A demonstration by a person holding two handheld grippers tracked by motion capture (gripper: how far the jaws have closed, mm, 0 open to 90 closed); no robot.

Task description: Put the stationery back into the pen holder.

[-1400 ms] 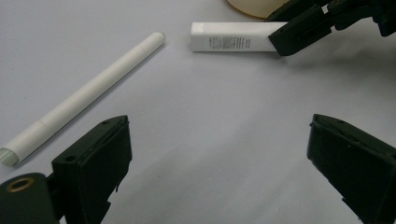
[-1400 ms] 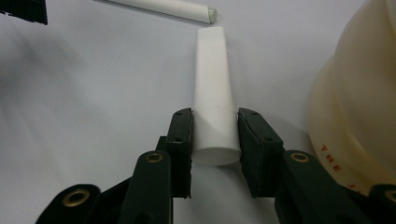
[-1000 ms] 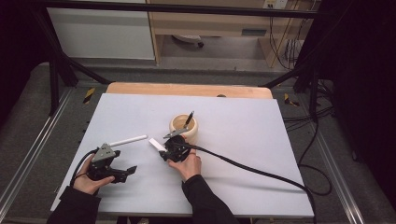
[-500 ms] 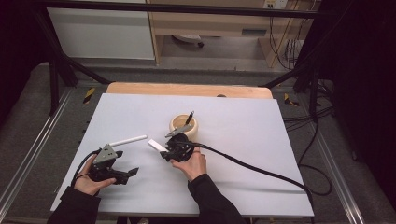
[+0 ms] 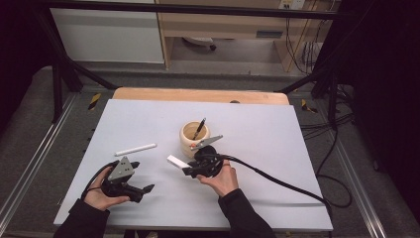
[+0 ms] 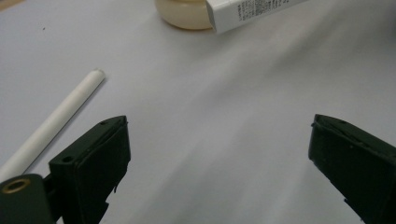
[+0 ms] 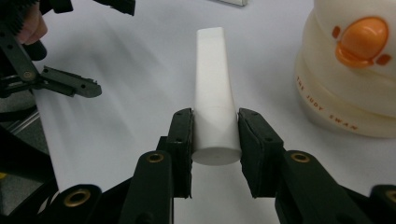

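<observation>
The right tongs (image 7: 215, 135) are gripping a white tube (image 7: 212, 93) by its capped end, both pads pressing on its sides, and holding it just beside a cream-coloured cup (image 5: 194, 137) near the middle of the grey tabletop (image 5: 277, 144). A dark pen (image 5: 199, 128) is standing tilted in that cup. The left tongs (image 6: 219, 158) are gaping wide open with nothing between them, low over the tabletop near the person's edge. A white stick (image 5: 135, 149) is lying flat on the tabletop, apart from both tongs.
</observation>
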